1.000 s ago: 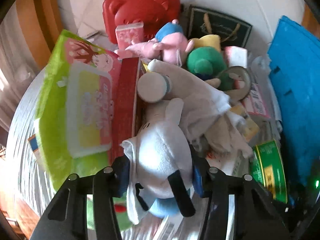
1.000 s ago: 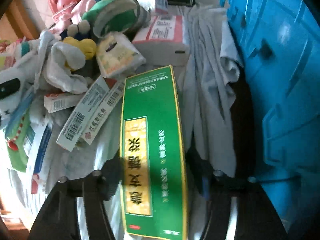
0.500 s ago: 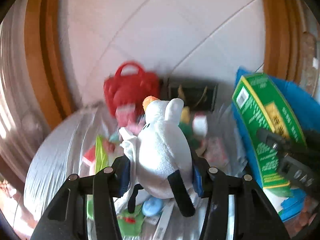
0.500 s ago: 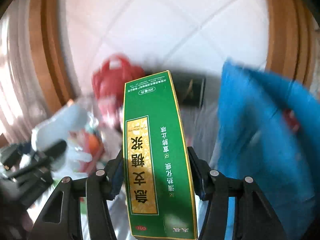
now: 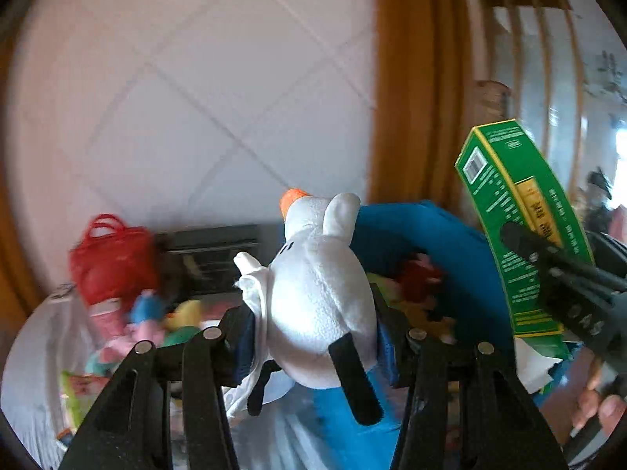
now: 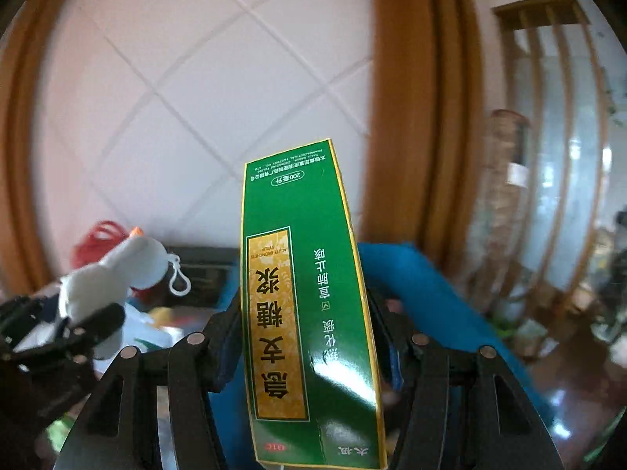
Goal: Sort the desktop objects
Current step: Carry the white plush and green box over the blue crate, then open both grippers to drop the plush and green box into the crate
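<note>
The left gripper [image 5: 313,333] was clamped on a white plush toy [image 5: 319,293], its pads pressing the soft body from both sides, the orange beak pointing toward twelve o'clock. The right gripper [image 6: 309,337] was clamped on a tall green box [image 6: 305,313], gripped across its narrow sides and standing almost upright. Both were raised above the clutter. From the left wrist, the green box [image 5: 517,227] sat at three o'clock, well apart from the toy. The blue bin [image 5: 450,243] showed its rim just behind the toy, toward one o'clock. A red bag [image 5: 113,262] lay at nine o'clock, blurred. A tiled wall [image 5: 176,98] filled the upper field, with open air before it.
</note>
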### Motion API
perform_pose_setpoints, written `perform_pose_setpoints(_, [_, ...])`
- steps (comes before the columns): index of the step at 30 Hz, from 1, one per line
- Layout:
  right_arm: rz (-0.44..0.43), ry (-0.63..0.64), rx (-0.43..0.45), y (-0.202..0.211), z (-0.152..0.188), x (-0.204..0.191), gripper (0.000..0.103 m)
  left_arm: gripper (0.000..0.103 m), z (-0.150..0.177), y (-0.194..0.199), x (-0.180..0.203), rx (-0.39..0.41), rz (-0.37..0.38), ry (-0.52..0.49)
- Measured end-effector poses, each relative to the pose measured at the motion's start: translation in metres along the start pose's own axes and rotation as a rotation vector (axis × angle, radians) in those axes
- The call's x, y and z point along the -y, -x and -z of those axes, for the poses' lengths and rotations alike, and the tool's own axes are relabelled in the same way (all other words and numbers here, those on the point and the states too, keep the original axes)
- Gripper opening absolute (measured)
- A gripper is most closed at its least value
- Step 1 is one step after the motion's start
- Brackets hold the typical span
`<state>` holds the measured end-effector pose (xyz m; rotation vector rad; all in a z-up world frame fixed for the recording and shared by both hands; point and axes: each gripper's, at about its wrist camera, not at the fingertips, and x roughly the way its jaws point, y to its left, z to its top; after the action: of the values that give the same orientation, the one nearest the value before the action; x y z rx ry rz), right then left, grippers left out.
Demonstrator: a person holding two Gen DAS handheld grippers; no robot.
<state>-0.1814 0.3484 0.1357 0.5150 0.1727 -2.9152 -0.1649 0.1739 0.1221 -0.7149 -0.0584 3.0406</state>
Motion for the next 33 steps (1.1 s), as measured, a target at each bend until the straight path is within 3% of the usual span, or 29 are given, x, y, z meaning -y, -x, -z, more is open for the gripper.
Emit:
perform_pose_setpoints(5, [0.085,-0.014,-0.114,-0.039,0.018,0.060,0.056,0.049,-0.005,-0.042,0.067,-0.069,0.084,-0.063])
perform_pose_setpoints(8, [0.101,-0.043,-0.184,-0.075,0.035,0.081,0.056,0.049,0.002,-0.053,0.106,-0.115,0.090,-0.094])
perform_pose_setpoints(13, [0.099,-0.079,-0.268,-0.086,0.059,0.123,0.056,0.049,0.013,-0.079,0.145,-0.188,0.093,-0.135])
perform_pose_setpoints(23, [0.085,-0.091,-0.330,-0.112,0.065,0.143,0.056,0.050,0.017,-0.110,0.169,-0.246,0.099,-0.162])
perform_pose_setpoints(27, [0.069,-0.086,-0.342,-0.114,0.065,0.139,0.058,0.054,0.016,-0.114,0.171,-0.274,0.112,-0.148])
perform_pose_setpoints(30, [0.116,-0.057,-0.329,-0.119,0.062,0.146,0.063,0.058,0.016,-0.118,0.173,-0.283,0.100,-0.146])
perform_pose_setpoints(33, [0.109,-0.066,-0.333,-0.120,0.062,0.149,0.065,0.063,0.016,-0.117,0.174,-0.274,0.084,-0.151])
